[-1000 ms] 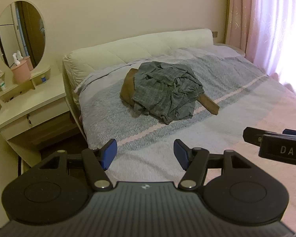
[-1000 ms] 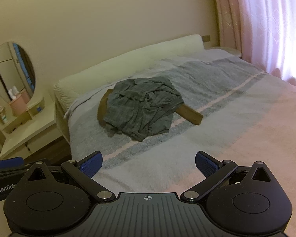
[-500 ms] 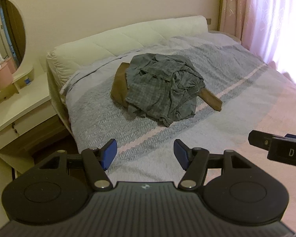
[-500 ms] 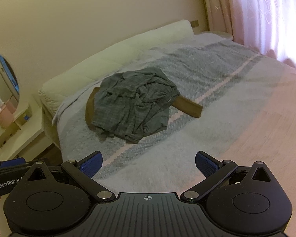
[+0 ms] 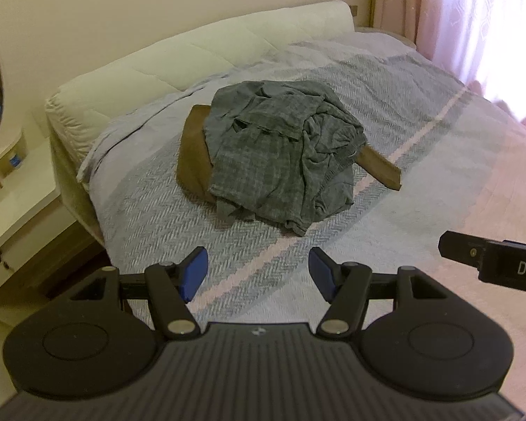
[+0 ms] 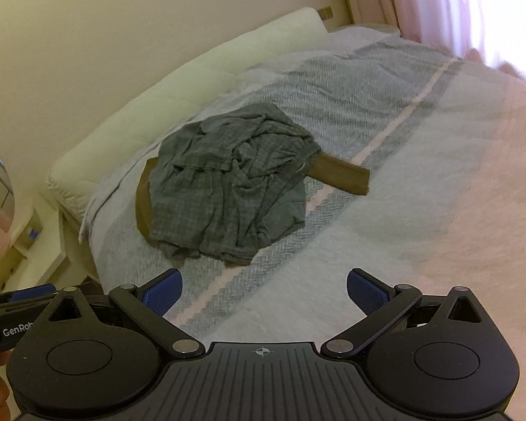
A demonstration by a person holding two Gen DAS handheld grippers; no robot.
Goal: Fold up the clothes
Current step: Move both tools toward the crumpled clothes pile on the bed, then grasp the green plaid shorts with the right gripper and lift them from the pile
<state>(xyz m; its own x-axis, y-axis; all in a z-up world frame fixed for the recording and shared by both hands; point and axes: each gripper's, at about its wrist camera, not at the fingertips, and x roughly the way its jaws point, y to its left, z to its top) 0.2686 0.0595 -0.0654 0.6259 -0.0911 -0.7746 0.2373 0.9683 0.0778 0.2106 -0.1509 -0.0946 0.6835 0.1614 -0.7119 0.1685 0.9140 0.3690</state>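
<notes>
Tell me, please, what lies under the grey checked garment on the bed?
Under the grey checked garment a brown garment shows at two sides, one end toward the pink stripe. Its middle is covered, so its kind cannot be told.

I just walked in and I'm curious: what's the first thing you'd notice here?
A crumpled grey checked garment lies heaped in the middle of the bed, over a brown garment that pokes out on both sides. Nearer the camera, the left gripper and right gripper hover with blue-padded fingers wide apart, holding nothing.
</notes>
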